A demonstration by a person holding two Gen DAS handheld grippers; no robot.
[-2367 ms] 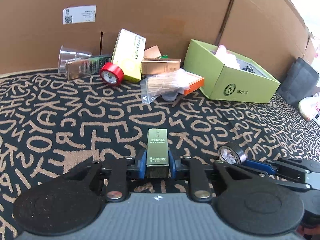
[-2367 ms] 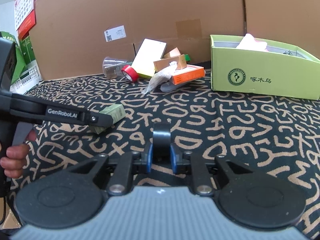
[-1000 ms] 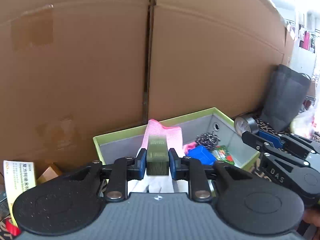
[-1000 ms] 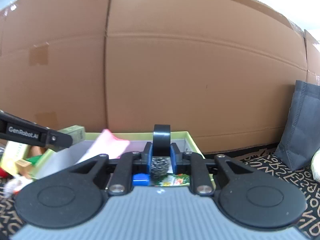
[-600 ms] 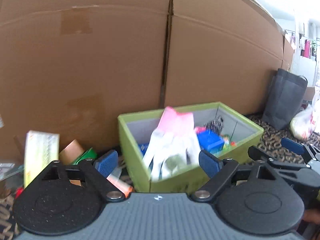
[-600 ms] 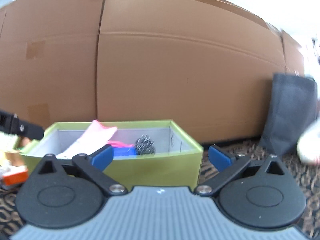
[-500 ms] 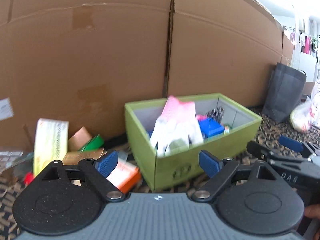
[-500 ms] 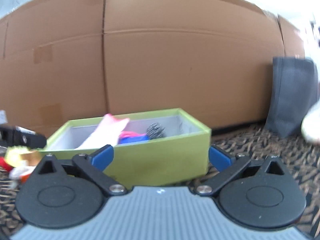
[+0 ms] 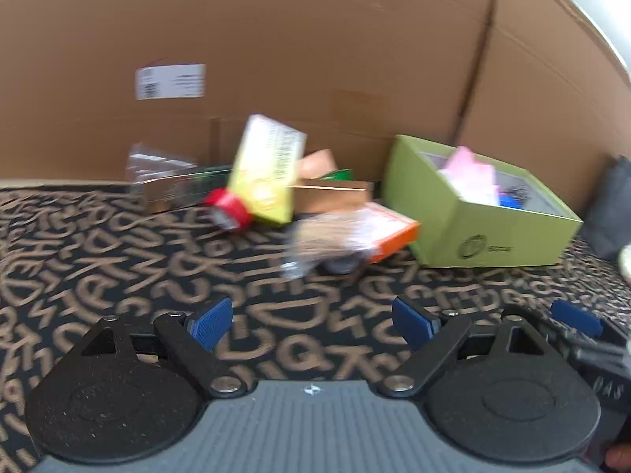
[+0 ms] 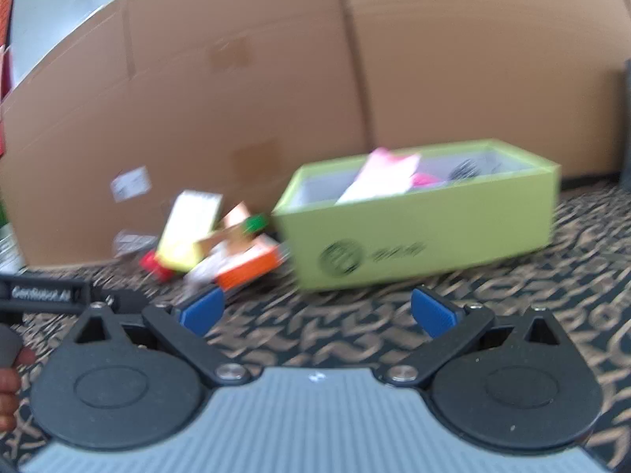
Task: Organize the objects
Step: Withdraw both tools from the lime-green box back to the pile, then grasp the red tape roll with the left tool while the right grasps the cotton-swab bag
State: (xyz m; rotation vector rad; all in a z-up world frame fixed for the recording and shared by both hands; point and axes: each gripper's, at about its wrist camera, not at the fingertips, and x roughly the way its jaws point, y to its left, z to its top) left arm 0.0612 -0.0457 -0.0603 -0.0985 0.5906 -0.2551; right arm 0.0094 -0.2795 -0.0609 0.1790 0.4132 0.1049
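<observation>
The green box (image 9: 473, 232) sat right of the loose pile (image 9: 276, 197), both loads dropped inside; left gripper (image 9: 311, 321) and right gripper (image 10: 315, 311) swung back gaping, empty, ready for more.

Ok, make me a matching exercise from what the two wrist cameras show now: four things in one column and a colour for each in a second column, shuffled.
Things
1. open box
2. tape roll
3. tall leaning carton
4. flat packet beside the box

Colours
A. orange
B. yellow
C. lime green
D. red

Pairs: 1-C, 2-D, 3-B, 4-A
</observation>
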